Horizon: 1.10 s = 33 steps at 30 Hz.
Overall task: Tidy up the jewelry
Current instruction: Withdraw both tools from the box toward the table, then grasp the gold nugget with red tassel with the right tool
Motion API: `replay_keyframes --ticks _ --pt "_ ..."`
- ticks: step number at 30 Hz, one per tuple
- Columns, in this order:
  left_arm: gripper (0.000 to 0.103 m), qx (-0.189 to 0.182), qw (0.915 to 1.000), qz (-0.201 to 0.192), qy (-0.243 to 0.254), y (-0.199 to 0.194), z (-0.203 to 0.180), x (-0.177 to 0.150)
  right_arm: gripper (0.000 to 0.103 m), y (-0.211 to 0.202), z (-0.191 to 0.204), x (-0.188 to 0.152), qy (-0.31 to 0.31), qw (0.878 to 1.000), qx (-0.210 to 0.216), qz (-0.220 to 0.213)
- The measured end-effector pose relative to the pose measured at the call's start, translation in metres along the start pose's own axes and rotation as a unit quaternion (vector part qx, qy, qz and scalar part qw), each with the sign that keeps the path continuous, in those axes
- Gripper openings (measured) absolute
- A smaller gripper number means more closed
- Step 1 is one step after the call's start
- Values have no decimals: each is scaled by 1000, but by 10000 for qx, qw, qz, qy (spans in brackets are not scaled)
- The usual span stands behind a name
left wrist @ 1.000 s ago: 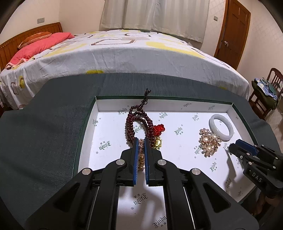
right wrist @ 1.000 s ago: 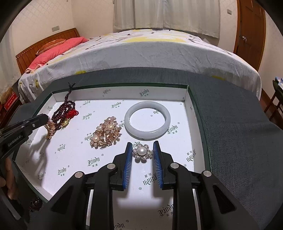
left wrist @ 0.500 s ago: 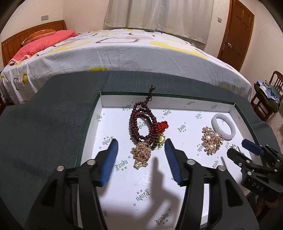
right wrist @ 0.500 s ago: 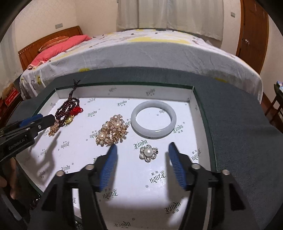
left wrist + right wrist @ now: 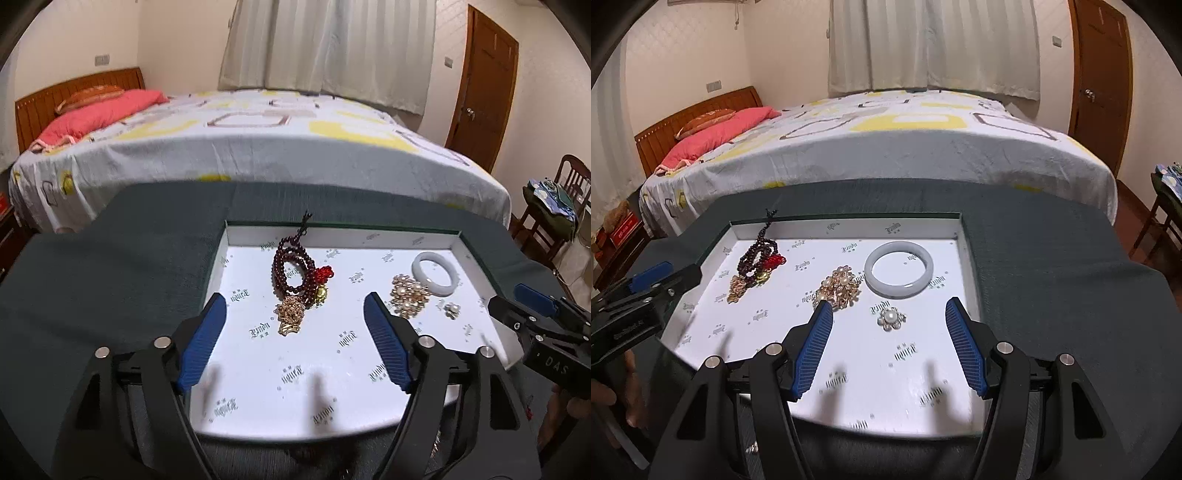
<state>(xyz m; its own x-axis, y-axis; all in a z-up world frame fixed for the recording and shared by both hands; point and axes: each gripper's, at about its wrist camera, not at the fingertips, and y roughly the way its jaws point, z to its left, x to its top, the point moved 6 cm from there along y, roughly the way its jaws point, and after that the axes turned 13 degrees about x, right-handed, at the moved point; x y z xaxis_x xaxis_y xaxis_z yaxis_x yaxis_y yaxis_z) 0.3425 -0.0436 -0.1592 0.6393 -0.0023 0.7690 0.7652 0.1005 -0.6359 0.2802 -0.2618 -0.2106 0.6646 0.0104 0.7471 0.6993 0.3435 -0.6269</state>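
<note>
Four pieces lie in the tray: one bead string with a gold pendant, one gold cluster, one bangle, one pearl brooch. Left gripper is opening, nothing between its jaws; right gripper spread wide above the brooch, clear of it

Two black hand-held grippers with blue ribbed pads

Each hand-held gripper, left and right, has black angular linkage arms, silver round screws at the pivots and blue ribbed fingers; white lettering marks their sides.
</note>
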Motion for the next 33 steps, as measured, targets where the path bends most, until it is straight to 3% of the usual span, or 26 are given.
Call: replay_keyframes --ticks 6,9,20,33 --pt "88 152 9996 -232 -52 -33 6 -11 63 -26 -5 -23 118 9999 -70 -15" --pt "89 173 9995 -230 -126 -43 10 -21 70 -38 -8 -42 179 9997 -164 5" --pt "89 406 9989 -221 -25 -78 18 -74 70 -56 -12 -104 280 9987 -219 358" --pt "89 368 9993 -31 36 -94 15 -103 70 -49 -12 -118 282 9974 -259 618"
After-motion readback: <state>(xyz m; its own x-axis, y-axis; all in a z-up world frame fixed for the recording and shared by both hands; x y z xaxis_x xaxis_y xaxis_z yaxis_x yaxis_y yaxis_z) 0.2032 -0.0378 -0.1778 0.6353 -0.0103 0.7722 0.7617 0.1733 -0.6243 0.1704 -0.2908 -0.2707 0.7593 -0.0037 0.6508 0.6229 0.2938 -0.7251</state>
